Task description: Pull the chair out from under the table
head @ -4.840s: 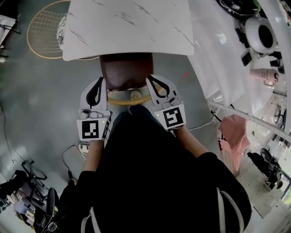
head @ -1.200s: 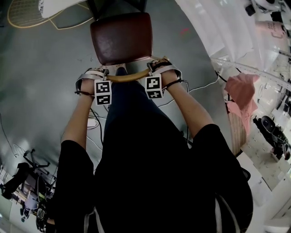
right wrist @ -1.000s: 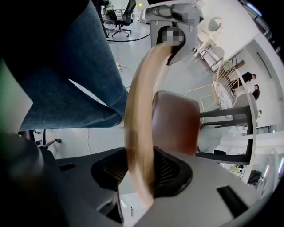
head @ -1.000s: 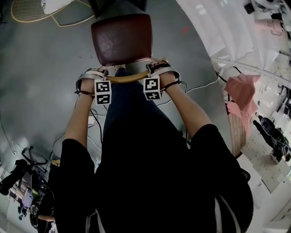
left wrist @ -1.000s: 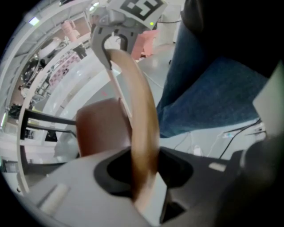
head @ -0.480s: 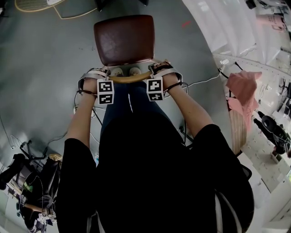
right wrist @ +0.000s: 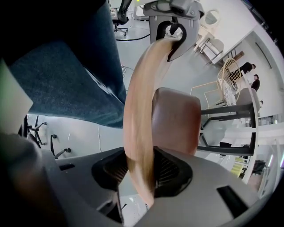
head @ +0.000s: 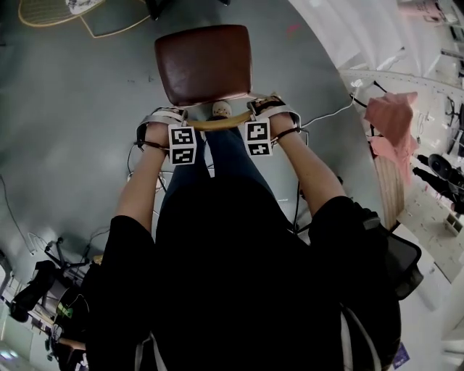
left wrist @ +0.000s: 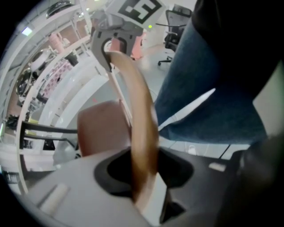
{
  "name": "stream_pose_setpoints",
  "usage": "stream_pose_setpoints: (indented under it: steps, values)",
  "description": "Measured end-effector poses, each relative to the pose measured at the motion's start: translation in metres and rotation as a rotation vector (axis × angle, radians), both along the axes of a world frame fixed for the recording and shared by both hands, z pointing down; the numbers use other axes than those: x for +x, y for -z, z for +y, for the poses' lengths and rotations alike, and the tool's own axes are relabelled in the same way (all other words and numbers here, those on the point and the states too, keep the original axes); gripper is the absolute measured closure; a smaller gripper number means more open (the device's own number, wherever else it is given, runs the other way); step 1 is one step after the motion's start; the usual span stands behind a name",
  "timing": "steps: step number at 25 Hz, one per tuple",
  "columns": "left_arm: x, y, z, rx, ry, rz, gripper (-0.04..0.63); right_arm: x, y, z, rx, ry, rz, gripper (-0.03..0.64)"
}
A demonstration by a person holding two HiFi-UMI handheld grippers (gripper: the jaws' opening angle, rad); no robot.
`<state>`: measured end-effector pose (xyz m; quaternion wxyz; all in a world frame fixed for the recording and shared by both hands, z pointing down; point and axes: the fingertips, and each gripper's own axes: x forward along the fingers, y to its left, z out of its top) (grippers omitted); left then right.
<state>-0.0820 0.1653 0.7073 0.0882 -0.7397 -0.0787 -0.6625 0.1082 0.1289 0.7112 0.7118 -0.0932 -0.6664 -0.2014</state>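
The chair (head: 203, 64) stands on open floor directly in front of the person. Its brown padded seat is fully exposed from above. The curved wooden backrest rail (head: 217, 123) runs across the near edge of the seat, just beyond the person's legs (head: 217, 165), which are in blue jeans. One shoe tip (head: 221, 110) shows between the rail and the seat.

Left gripper (head: 176, 117): the jaws are closed to a medium width on the left end of the rail. In the left gripper view the rail passes between the pads, and both pads bear on it.

Right gripper (head: 255, 109): the jaws clamp the right end of the rail in the same manner, with the wood seated between the ribbed pads.

Both grippers point downward with their marker cubes facing up.

Surface: a smooth grey floor (head: 87, 109) with a dull sheen. A white cable (head: 330, 114) lies on it to the right of the chair.

Room:
- A yellow wire-frame chair (head: 51, 18) stands at the far left.
- A pink cloth (head: 388, 119) hangs at the right edge.
- The right gripper view shows a dark metal frame (right wrist: 224, 111) beyond the seat, with people (right wrist: 253, 77) standing further off.
- The left gripper view shows a black office chair (left wrist: 175, 24) and white shelving (left wrist: 53, 62).
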Motion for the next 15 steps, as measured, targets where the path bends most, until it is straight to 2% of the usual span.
stream_pose_setpoints:
  steps: [5, 15]
  values:
    - [0.002, 0.001, 0.012, 0.023, -0.029, 0.022, 0.445, 0.004, -0.001, 0.016, 0.01, -0.019, 0.042, 0.46]
    - [0.005, 0.001, 0.043, 0.015, -0.063, 0.004, 0.445, 0.01, -0.002, 0.053, -0.013, -0.04, 0.078, 0.46]
